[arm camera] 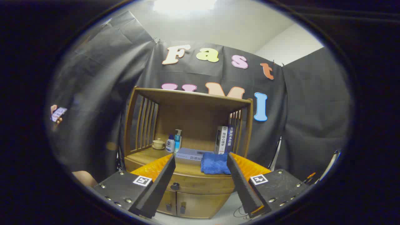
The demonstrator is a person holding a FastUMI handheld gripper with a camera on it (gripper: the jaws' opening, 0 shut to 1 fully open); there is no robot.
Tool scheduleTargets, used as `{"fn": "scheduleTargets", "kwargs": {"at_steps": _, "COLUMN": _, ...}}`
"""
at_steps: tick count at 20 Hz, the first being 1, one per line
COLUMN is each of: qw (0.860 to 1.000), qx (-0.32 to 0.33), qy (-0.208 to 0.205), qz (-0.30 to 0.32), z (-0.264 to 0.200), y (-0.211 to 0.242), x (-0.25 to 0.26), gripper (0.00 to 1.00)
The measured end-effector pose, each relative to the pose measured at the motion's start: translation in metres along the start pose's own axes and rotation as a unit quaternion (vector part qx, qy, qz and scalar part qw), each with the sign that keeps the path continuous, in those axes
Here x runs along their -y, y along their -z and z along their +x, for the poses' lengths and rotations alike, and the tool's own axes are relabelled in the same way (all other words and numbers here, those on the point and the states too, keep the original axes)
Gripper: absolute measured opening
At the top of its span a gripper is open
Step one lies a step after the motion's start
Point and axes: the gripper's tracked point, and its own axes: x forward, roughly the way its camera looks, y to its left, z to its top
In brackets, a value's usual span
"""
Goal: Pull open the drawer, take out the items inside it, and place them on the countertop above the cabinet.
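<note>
Jaws [201,184]: spread wide, nothing held, no contact with anything.
Between the jaws, just ahead: wooden cabinet [193,200], drawer [200,185] closed, dark knob [175,186] on its front, nearer the left finger. Two lower doors [190,204] beneath the drawer, shut, each with a small dark handle.
Above the drawer, between the jaws: surface [147,155] carrying a blue towel [215,163] close to the right finger and a flat grey box [190,154] just beside the towel.
Beyond, toward the back: small cup [158,143], blue bottle [170,144], pump bottle [177,140] standing together, off to the left; two upright books [224,139] to the right, against the slatted side.
Drawer contents: cannot tell, drawer shut.
Far off to the left of the jaws: a hand [56,115] holding a small object.
</note>
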Motion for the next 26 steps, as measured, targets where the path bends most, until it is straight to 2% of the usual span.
{"fn": "scheduleTargets", "kwargs": {"at_steps": 7, "qw": 0.999, "qx": -0.003, "qy": 0.026, "qz": 0.019, "z": 0.001, "y": 0.003, "x": 0.014, "gripper": 0.99}}
{"fn": "scheduleTargets", "kwargs": {"at_steps": 19, "qw": 0.999, "qx": -0.018, "qy": 0.041, "qz": 0.001, "z": -0.020, "y": 0.009, "x": 0.025, "gripper": 0.99}}
{"fn": "scheduleTargets", "kwargs": {"at_steps": 26, "qw": 0.999, "qx": -0.018, "qy": 0.041, "qz": 0.007, "z": 0.009, "y": 0.030, "x": 0.014, "gripper": 0.99}}
